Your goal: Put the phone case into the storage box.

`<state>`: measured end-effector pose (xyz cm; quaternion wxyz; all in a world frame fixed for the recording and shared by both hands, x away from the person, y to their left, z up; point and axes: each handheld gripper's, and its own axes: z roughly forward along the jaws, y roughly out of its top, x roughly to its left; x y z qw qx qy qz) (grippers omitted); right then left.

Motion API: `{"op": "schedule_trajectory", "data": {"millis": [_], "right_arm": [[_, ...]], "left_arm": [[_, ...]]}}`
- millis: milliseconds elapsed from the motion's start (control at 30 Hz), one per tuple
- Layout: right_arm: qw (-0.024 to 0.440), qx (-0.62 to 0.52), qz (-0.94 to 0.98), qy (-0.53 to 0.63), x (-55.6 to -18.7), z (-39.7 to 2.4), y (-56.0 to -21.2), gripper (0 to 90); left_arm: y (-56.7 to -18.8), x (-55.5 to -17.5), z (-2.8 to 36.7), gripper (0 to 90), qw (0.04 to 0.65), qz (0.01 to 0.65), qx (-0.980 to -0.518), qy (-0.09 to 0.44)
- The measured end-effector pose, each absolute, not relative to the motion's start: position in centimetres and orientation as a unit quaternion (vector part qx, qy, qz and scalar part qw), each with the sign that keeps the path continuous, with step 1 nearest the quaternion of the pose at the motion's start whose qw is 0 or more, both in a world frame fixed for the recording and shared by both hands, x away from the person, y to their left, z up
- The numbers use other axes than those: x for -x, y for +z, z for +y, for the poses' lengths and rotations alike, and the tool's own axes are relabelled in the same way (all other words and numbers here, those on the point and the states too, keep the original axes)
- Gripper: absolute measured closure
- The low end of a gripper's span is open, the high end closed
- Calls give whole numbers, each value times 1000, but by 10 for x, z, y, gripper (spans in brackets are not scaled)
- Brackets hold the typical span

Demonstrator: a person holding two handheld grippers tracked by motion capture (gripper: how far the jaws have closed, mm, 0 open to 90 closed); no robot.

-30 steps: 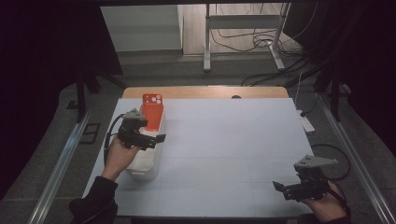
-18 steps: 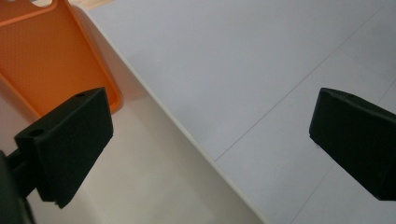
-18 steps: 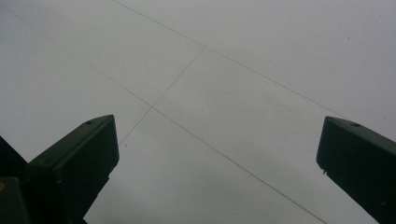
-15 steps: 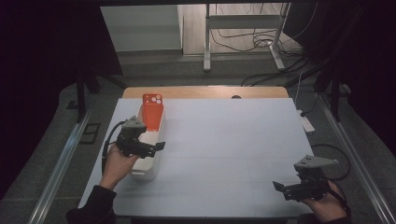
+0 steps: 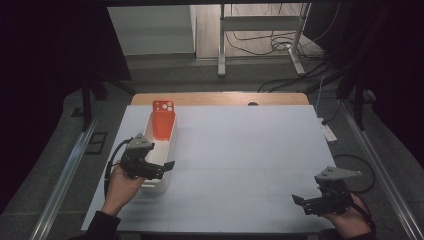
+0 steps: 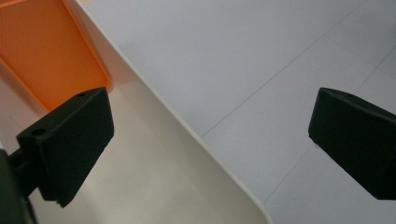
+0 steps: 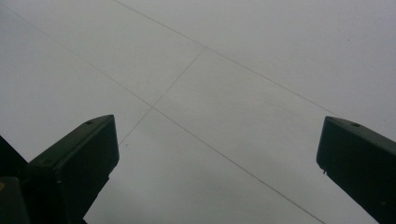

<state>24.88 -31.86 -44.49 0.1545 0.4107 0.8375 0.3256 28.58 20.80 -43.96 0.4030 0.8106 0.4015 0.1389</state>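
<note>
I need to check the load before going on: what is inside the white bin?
An orange phone case leans in the white bin's far end. The left gripper hovers over the near end and covers the floor there.

My left claw (image 5: 167,165) straddles the white bin's (image 5: 159,187) rim; the orange phone case (image 5: 163,122) blocks its far end. Bare worktop (image 5: 250,150) lies open rightward.

Dim room with dark edges; light falls from above onto the pale blue-grey bench (image 5: 250,150), evenly lit without glare. Both gripper views are soft and grainy, their near black jaws blurred, shadows faint.
</note>
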Motion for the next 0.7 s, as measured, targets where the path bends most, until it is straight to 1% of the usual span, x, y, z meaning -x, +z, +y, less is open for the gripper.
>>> {"op": "schedule_trajectory", "data": {"millis": [700], "right_arm": [[155,-411,837,326,-249,-318,-445,0]], "left_arm": [[-450,-248,221,10,399,419,-804,140]]}}
